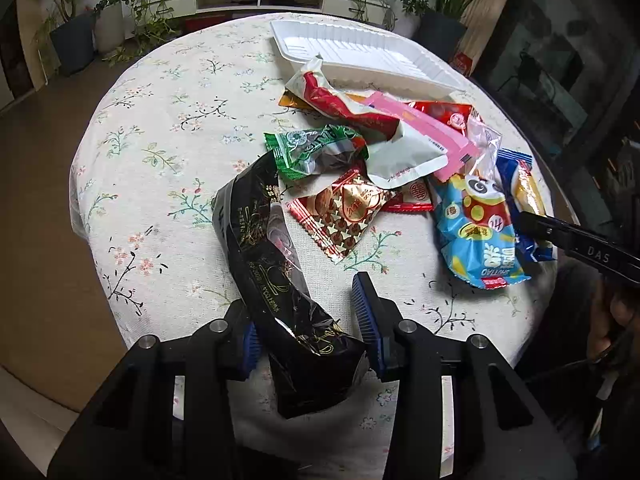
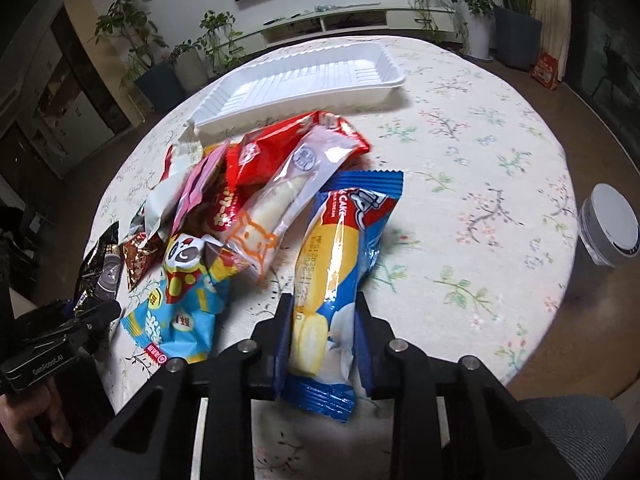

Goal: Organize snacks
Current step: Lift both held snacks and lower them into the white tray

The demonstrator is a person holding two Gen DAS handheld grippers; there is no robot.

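**Two packets gripped, tray waiting at the far side**

The left hand-held gripper (image 1: 308, 316) is clamped on a black snack packet (image 1: 264, 248), its blue pads pinching the near end while the rest of the wrapper trails toward the heap. The right hand-held gripper (image 2: 322, 320) has its jaws against the sides of a blue cake packet (image 2: 340, 264), holding it low down near the bottom seal, with the top lying toward the pile.

Judged from the task, the step in hand is carrying these packets to the white tray (image 1: 400, 76), which stands empty beyond the heap of snacks (image 1: 380, 148). Both wrappers are soft and slippery, so a straight lift before any travel would be wise, to keep their loose ends from dragging neighbours such as the light-blue panda packet (image 1: 476, 228) along. The cake looks squashable; a gentle grip suits it.

The table (image 1: 160, 120) is round, and the tray sits close to its far edge, so a packet pushed rather than placed could nudge the tray outward. To the right of the pile the cloth is bare and offers the freest path; the left hand has open cloth on its own side.
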